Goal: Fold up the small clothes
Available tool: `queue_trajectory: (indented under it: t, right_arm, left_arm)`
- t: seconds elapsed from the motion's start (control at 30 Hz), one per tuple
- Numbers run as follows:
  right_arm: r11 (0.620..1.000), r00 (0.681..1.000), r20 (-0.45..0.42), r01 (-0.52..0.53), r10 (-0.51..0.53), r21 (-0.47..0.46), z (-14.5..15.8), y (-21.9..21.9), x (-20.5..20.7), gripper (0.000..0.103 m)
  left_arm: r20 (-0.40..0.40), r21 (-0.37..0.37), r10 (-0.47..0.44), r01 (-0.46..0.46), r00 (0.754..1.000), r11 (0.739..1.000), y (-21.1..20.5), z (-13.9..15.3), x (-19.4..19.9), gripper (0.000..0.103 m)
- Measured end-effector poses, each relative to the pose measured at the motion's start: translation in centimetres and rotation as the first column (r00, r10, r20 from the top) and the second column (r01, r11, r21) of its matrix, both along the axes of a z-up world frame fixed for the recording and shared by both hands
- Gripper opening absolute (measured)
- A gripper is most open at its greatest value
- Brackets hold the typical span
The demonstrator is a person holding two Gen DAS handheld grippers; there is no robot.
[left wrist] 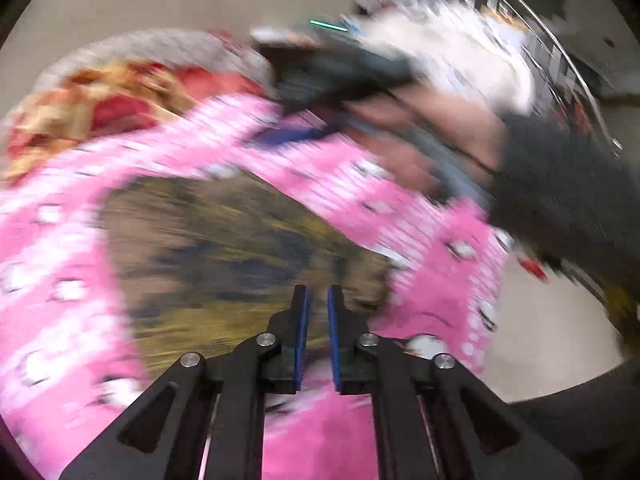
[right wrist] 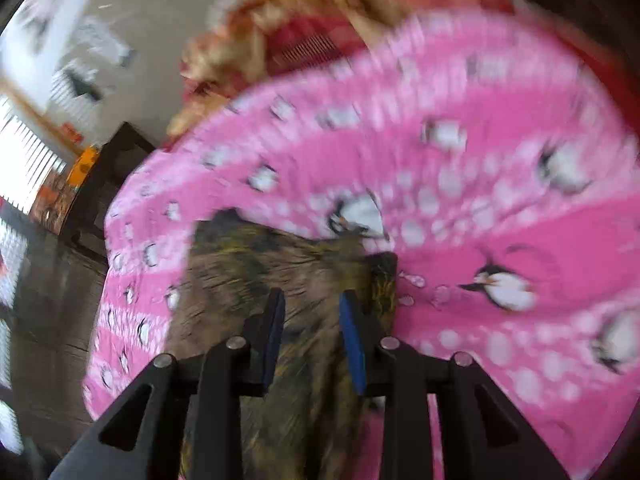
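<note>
We look down two blurred wrist views at a small olive-brown garment (right wrist: 280,280) lying on a pink penguin-print cover (right wrist: 480,208) that drapes the surface. In the right wrist view the garment fills the lower centre of the frame, running from the bottom edge up toward the middle, so its long axis lies roughly along the line the right gripper (right wrist: 312,308) points. That gripper hovers directly over the cloth with its blue-padded jaws spread part way; nothing is pinched between them.

In the left wrist view the same garment (left wrist: 224,248) sits in the centre of the frame, just ahead of and below the left gripper (left wrist: 317,300), whose jaws are pressed together and appear to be empty, though blur keeps us from being sure about the fingertips. In the upper right of that frame we see the person's other hand (left wrist: 400,136) and a dark sleeve (left wrist: 560,184) carrying the right tool over the far side of the garment.

A heap of red and gold fabric (left wrist: 100,112) lies at the upper left, beyond the cover.

We judge the right gripper the nearer one to a grasp, being already over the cloth with its jaws apart; which edge it would take we cannot tell.
</note>
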State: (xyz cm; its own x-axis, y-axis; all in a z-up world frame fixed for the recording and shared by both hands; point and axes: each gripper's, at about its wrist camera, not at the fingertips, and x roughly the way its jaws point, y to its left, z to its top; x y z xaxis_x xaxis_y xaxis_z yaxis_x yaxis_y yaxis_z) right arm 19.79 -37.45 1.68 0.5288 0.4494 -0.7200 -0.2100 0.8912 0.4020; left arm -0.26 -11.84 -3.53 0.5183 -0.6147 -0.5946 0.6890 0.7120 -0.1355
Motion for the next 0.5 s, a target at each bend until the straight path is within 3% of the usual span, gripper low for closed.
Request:
queue_trajectory:
  t: [0.07, 0.1, 0.17, 0.23, 0.3, 0.33, 0.43, 0.5]
  right_arm:
    - [0.994, 0.988, 0.122, -0.090, 0.097, -0.062, 2.6, 2.0, -5.2, 0.057]
    - [0.990, 0.980, 0.148, -0.119, 0.130, -0.081, 3.0, 2.7, -6.9, 0.065]
    - [0.973, 0.966, 0.168, -0.168, 0.195, -0.160, 2.0, 5.1, -10.6, 0.065]
    - [0.949, 0.969, 0.101, -0.193, 0.224, -0.249, -1.5, 6.0, -12.1, 0.063]
    - [0.921, 0.976, 0.041, -0.190, 0.216, -0.340, -5.3, 6.4, -13.0, 0.063]
    - [0.912, 0.963, 0.135, -0.168, 0.233, -0.375, -5.3, 6.3, -14.4, 0.063]
    - [0.890, 0.972, 0.081, -0.167, 0.221, -0.425, -3.6, 7.3, -14.2, 0.062]
    - [0.884, 0.972, 0.119, -0.130, 0.203, -0.449, -1.3, 8.0, -13.2, 0.062]
  left_arm:
    - [0.040, -0.010, 0.150, -0.150, 0.988, 0.989, 2.9, 0.0, 0.7, 0.000]
    - [0.017, -0.002, 0.209, -0.209, 0.978, 0.978, 3.7, -0.6, 1.5, 0.000]
    - [-0.143, 0.012, 0.266, -0.267, 0.953, 0.964, 4.9, -3.3, 4.0, 0.000]
    - [-0.287, 0.055, 0.217, -0.210, 0.933, 0.976, 4.2, -6.9, 5.0, 0.000]
    - [-0.233, 0.057, 0.183, -0.174, 0.955, 0.983, 3.8, -6.8, 4.2, 0.000]
    - [-0.244, 0.065, 0.182, -0.171, 0.953, 0.983, 3.8, -6.4, 4.2, 0.000]
    - [-0.208, 0.022, 0.212, -0.212, 0.955, 0.977, 4.6, -3.7, 5.0, 0.000]
    - [-0.152, -0.017, 0.246, -0.252, 0.957, 0.968, 4.4, -1.8, 6.6, 0.000]
